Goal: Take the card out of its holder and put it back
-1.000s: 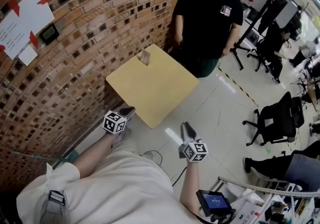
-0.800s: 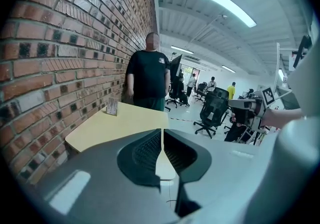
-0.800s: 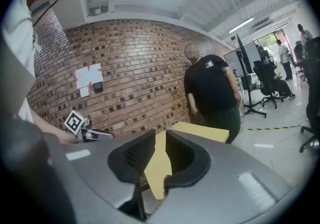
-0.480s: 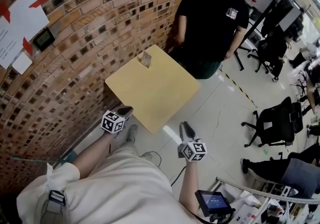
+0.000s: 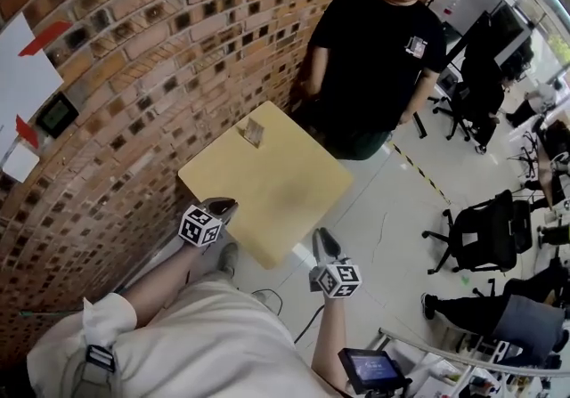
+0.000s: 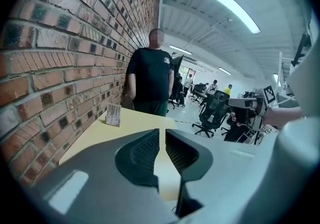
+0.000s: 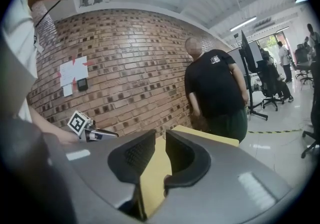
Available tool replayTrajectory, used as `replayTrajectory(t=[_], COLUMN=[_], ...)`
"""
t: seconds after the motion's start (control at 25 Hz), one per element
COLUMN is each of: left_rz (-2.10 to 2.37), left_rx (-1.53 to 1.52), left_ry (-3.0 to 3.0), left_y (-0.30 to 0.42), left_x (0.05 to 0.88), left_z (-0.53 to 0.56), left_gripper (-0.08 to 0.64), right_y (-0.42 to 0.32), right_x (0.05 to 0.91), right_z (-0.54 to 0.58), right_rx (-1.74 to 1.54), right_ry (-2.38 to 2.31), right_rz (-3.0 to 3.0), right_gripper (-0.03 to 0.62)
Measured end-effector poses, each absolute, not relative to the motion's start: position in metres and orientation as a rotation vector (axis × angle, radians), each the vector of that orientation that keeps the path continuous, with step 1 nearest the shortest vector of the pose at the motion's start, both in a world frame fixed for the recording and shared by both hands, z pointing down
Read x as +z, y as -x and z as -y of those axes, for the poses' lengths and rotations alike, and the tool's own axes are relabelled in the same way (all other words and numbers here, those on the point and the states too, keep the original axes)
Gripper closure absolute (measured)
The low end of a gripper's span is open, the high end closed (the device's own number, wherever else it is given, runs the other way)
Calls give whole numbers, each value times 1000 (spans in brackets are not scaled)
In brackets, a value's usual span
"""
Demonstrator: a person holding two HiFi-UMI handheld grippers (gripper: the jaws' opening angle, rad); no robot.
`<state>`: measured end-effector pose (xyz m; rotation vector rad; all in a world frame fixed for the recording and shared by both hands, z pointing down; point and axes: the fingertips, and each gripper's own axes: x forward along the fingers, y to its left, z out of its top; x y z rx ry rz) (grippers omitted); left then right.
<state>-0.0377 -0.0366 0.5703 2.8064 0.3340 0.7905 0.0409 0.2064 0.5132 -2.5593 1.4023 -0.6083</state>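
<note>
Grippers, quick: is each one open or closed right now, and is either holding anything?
Left gripper: open, fingers slightly apart, holding nothing.
Right gripper: open, fingers slightly apart, holding nothing.

bright ceiling strip light; heavy fisheye warp, dark corners

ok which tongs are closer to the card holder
Left. The left tongs are at the table's near edge, toward the card holder; the right tongs are off the table, over floor.
</note>
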Motion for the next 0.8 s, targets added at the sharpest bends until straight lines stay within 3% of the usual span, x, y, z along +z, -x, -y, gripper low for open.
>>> replayTrajectory(t=[0.8], left_rz=[-507], left_rx=[771], left_ry=[-2757], left_y=[-65], left_x=[593], left_z=[123], left_gripper=[491], right_y=[-119], right_x=[506], right_z=[-121], right_rx=[-659], right_ry=[2697], right_rz=[-1280], right_gripper=[534])
